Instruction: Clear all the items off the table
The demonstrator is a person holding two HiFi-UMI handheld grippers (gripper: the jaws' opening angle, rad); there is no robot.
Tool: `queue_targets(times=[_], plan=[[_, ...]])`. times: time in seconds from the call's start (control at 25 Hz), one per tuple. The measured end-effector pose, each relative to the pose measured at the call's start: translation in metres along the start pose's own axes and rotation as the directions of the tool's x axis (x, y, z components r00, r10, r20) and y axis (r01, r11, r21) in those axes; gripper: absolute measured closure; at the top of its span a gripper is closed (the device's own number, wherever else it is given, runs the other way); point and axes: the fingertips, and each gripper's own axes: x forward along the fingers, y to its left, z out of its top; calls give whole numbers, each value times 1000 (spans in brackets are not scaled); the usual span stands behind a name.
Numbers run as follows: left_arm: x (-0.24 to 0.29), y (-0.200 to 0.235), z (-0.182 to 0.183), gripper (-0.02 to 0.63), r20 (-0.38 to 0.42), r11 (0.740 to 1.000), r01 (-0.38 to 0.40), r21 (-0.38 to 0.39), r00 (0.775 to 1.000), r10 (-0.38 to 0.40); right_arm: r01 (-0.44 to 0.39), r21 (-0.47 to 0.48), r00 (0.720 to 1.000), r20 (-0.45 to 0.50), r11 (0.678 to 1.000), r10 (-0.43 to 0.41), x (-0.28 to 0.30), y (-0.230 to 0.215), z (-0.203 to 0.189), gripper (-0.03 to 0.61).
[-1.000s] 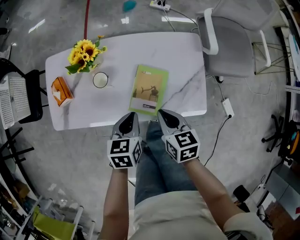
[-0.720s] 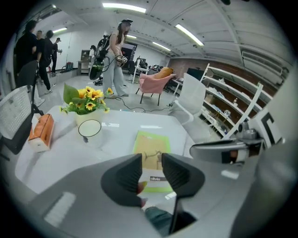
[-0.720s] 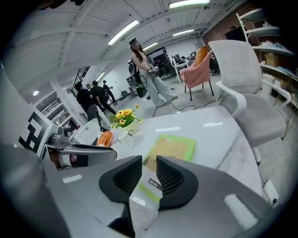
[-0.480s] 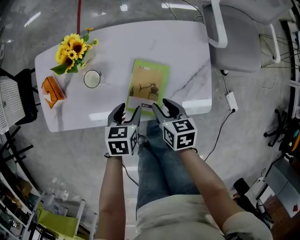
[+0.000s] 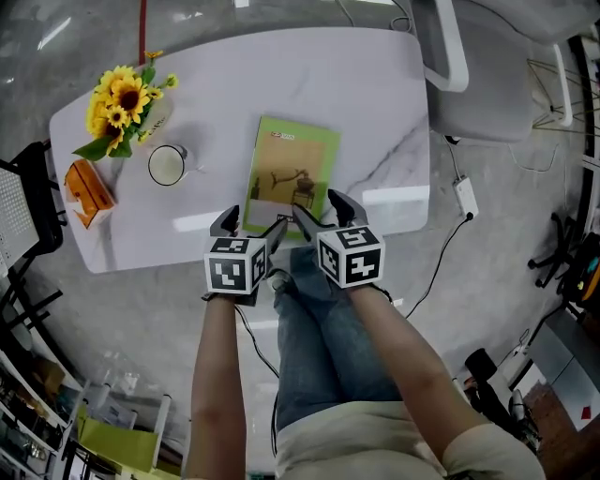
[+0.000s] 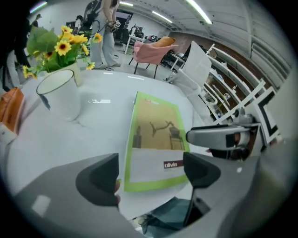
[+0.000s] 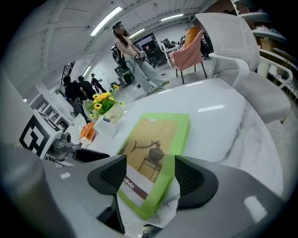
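Hovering at near edge of green booklet [image 5: 292,164] w/ left gripper [image 5: 251,223] & right gripper [image 5: 319,206]; jaws just opening, released, booklet end between each pair.

Light is bright and even, coming from long ceiling strip lights [image 6: 198,11] that show in both gripper views. They throw pale glare patches onto the glossy white marble-veined table top [image 5: 375,94] and the polished grey floor [image 5: 487,281]. Shadows are soft and short. All 3 views bend strongly toward dark, vignetted corners. The nearest foreground in both gripper views is out of focus.
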Motion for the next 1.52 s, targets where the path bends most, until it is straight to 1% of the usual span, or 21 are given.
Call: queue_targets(times=[0.16,0.24,0.52,0.6,0.64,0.76,0.8,0.88,0.96,1.28,1.52], plan=[[14,-1,-6,149,-36,999,33,-4,999,-33,2,21,1000,-23,1000,-1,15,-10,-4,240],[19,-1,-7,144,-47,999,36,7,998,-36,-10,33,1000,-28,999,11,20,-12,-4,230],[33,0,-8,137,-75,1000,31,4,997,-30,-43,53,997,-64,998,46,36,-12,-8,202],[36,2,-9,137,-83,1000,14,17,996,-12,-40,59,996,-75,997,44,40,-13,-10,202],[37,3,-10,147,-82,1000,0,28,997,2,-35,55,996,-82,998,39,42,-14,-11,201],[38,3,-10,163,-70,999,-25,39,997,27,-9,35,996,-86,999,12,43,-17,-10,208],[37,3,-10,167,-73,999,-25,38,997,28,2,38,996,-85,999,2,43,-18,-10,234],[37,1,-11,176,-86,999,-17,38,996,20,22,68,996,-84,997,-16,42,-21,-9,265],[36,-4,-13,201,-91,999,-3,34,996,6,32,92,996,-82,995,-25,40,-25,-8,277],[17,-22,-14,216,-17,999,-6,-40,1000,5,26,25,999,-41,999,-25,16,-18,10,284],[-13,-33,-1,219,27,999,-6,-49,1000,7,37,-22,999,1,999,-37,-14,-1,33,288]])
